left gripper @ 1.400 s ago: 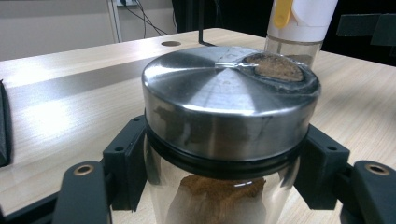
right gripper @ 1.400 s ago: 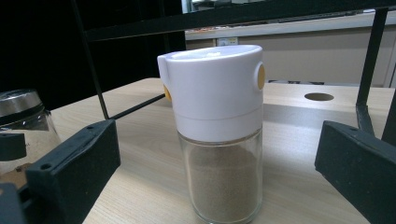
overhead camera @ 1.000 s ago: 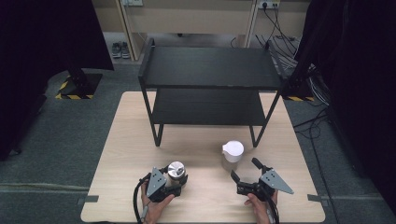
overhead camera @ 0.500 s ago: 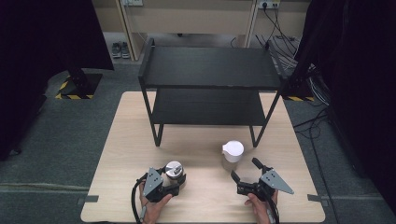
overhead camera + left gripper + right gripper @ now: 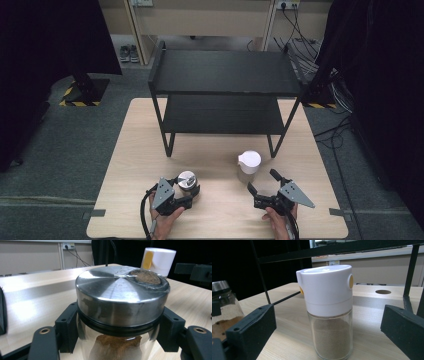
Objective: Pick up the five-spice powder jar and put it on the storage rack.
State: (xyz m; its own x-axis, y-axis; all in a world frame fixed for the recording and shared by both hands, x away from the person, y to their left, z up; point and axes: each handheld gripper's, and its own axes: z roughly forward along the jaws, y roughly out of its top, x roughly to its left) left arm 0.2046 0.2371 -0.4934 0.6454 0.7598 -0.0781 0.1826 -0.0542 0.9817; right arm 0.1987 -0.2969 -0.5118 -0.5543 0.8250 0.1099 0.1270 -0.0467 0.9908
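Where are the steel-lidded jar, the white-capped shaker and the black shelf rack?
Steel-lidded jar (image 5: 120,293): left gripper view, on its metal lid.
White-capped shaker (image 5: 327,290): right gripper view, on its white cap.
Black shelf rack (image 5: 225,72): high view, on its top shelf.

Between the left tongs (image 5: 117,340), the steel-lidded jar's (image 5: 120,315) base is cut off below; past the right tongs (image 5: 329,345), the white-capped shaker's (image 5: 329,312) foot meets the edge.

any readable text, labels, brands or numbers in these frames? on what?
None readable.
Steel-lidded jar: no label; plain metal lid.
White-capped shaker: no print; yellow spots on the cap, no lettering.
Black shelf rack: unmarked.
Wall sockets: too small to tell.
Yellow-black hazard stripes on the floor: a marking, no words.
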